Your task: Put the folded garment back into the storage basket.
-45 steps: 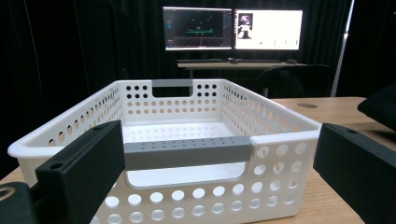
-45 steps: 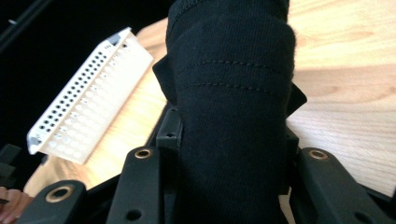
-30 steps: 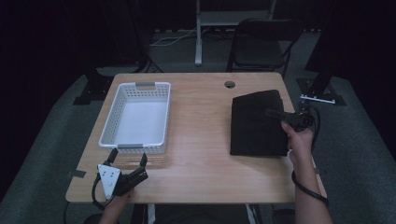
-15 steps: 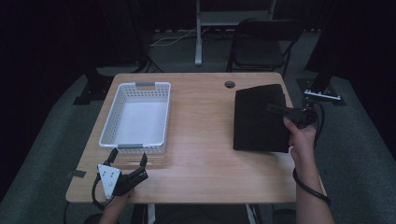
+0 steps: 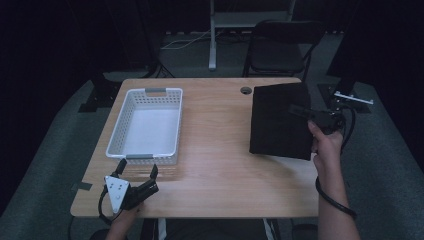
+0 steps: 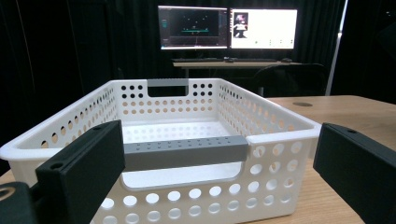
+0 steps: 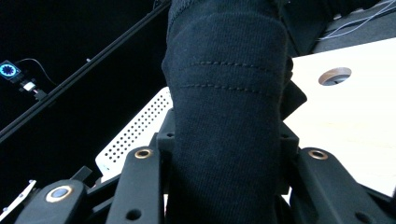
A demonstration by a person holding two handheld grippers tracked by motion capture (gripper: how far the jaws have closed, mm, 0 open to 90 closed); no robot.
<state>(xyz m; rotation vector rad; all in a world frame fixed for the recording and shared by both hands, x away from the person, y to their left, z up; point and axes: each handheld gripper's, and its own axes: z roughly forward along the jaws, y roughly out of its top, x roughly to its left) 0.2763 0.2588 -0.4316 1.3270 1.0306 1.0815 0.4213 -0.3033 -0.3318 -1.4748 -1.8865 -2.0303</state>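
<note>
Right gripper (image 5: 300, 111) pinches the black cloth (image 5: 277, 122) at its edge to lift it; left gripper (image 5: 136, 171) waits spread before the basket (image 5: 145, 92).

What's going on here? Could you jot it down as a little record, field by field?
Setting: wooden table in a dark room
Right gripper: shut on the black cloth, a fold pinched between its jaws
Cloth: mostly lying on the table's right side, folded
Left gripper: open, holding nothing, at the table's near left edge
Basket: white, holes in its walls, grey handles, nothing inside, just beyond the left gripper
Likely aim: perhaps moving the cloth towards the basket, only a guess
</note>
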